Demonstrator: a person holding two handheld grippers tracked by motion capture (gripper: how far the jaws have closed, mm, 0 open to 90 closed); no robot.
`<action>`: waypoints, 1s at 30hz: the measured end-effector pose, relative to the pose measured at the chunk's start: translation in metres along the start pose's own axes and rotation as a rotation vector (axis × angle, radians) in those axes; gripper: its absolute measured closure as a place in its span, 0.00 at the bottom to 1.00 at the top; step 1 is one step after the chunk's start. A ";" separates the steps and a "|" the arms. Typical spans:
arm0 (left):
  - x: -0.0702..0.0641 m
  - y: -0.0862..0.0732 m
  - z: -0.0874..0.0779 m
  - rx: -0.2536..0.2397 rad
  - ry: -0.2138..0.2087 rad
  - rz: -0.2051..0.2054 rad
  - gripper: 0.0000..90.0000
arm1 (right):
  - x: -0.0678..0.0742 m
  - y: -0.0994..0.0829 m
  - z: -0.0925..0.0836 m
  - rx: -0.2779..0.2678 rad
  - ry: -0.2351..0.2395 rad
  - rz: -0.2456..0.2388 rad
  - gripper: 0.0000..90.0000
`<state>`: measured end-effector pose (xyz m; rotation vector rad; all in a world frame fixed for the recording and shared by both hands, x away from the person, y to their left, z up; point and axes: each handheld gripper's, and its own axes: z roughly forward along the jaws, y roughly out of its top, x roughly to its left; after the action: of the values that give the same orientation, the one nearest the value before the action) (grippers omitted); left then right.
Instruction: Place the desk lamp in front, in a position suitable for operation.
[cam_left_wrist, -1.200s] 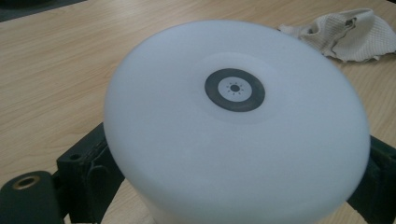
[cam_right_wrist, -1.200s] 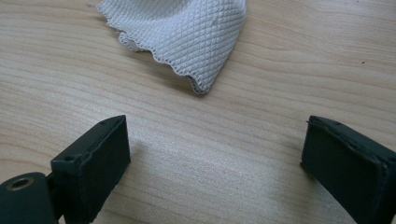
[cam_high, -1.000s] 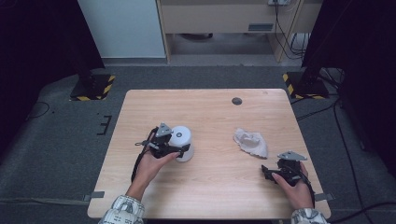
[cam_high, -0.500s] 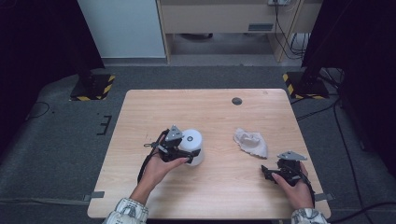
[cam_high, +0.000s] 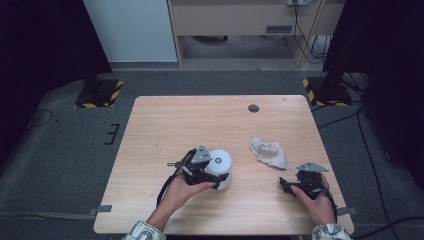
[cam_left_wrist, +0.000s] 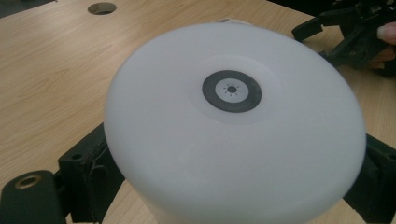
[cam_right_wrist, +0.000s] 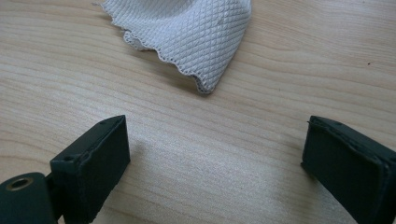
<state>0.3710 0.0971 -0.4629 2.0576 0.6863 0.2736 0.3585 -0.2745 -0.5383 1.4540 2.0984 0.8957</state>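
A white round cylinder (cam_high: 220, 164) with a small black ring (cam_left_wrist: 231, 90) on its flat top sits at the table's front middle. My left gripper (cam_high: 219, 178) is shut on it, one black jaw on each side of its wall; in the left gripper view (cam_left_wrist: 233, 191) the top face tilts toward the camera. A crumpled white mesh cloth (cam_high: 269, 152) lies to the right of the cylinder. My right gripper (cam_high: 286, 184) stands open near the front right corner, just short of the cloth (cam_right_wrist: 187, 32), with bare wood between its jaws (cam_right_wrist: 215, 163).
The wooden table (cam_high: 200, 120) has a small dark round hole (cam_high: 254, 108) near its back right. Black stands with yellow-striped feet (cam_high: 97, 94) flank the table on the dark floor. The right gripper (cam_left_wrist: 355, 32) shows beyond the cylinder.
My left gripper has carried the white cylinder to the right and slightly toward the front edge. The right gripper and the cloth have stayed put.
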 end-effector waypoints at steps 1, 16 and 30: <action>-0.002 0.000 0.001 0.003 -0.008 0.006 0.08 | 0.000 0.000 0.000 0.000 0.000 0.000 0.09; -0.020 -0.010 0.012 0.023 -0.074 0.052 0.08 | 0.000 0.000 0.000 -0.001 -0.002 -0.003 0.08; -0.018 -0.031 -0.041 -0.052 -0.070 0.071 0.03 | 0.000 0.013 -0.017 -0.113 0.074 -0.073 0.34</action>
<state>0.3273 0.1287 -0.4649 2.0346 0.5593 0.2557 0.3558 -0.2755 -0.5171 1.2978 2.1020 1.0363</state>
